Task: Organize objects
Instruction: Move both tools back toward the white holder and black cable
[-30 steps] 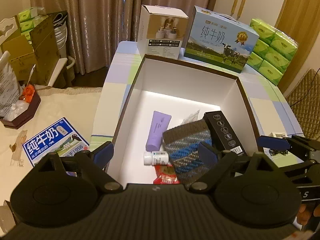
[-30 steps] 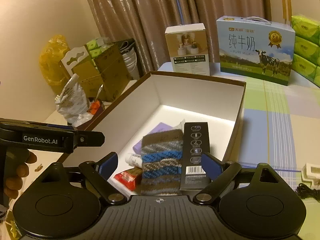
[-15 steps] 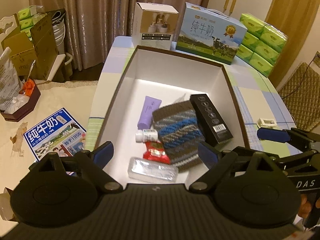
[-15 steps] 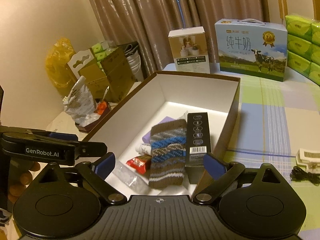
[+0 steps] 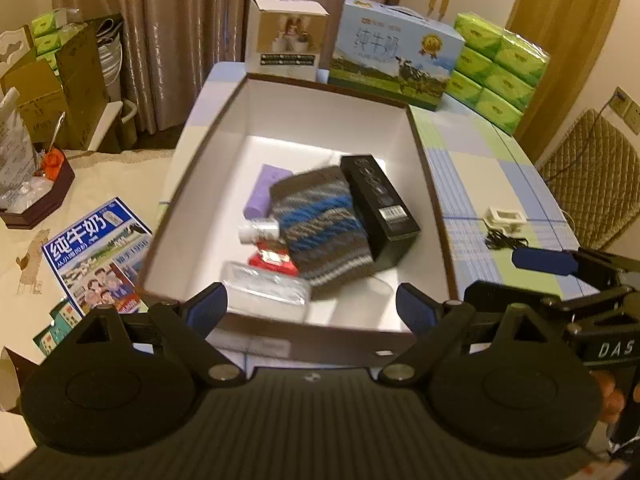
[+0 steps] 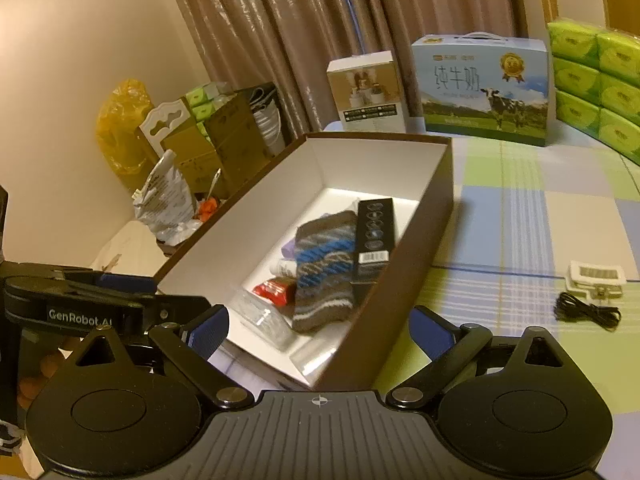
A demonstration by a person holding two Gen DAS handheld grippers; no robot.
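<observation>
A brown box with white inside (image 5: 434, 208) (image 6: 436, 200) stands on the checked table. In it lie a striped knit hat (image 5: 324, 224) (image 6: 324, 268), a long black carton (image 5: 378, 204) (image 6: 374, 232), a purple tube (image 5: 262, 190), a small white bottle (image 5: 258, 231), a red packet (image 5: 272, 260) (image 6: 274, 290) and a clear plastic pack (image 5: 266, 290) (image 6: 260, 318). My left gripper (image 5: 312, 310) is open and empty, just short of the box's near wall. My right gripper (image 6: 318, 330) is open and empty over the box's near right corner.
On the table right of the box lie a small white holder (image 5: 504, 218) (image 6: 596, 276) and a black cable (image 6: 586, 312). A milk carton (image 5: 394, 50), a white product box (image 5: 286, 38) and green tissue packs (image 5: 498, 68) stand at the back. A milk leaflet (image 5: 96, 252) lies left.
Both grippers have pulled back toward me and up from the box. More of the box's near end and the clear pack have come into view. Both stay open.
</observation>
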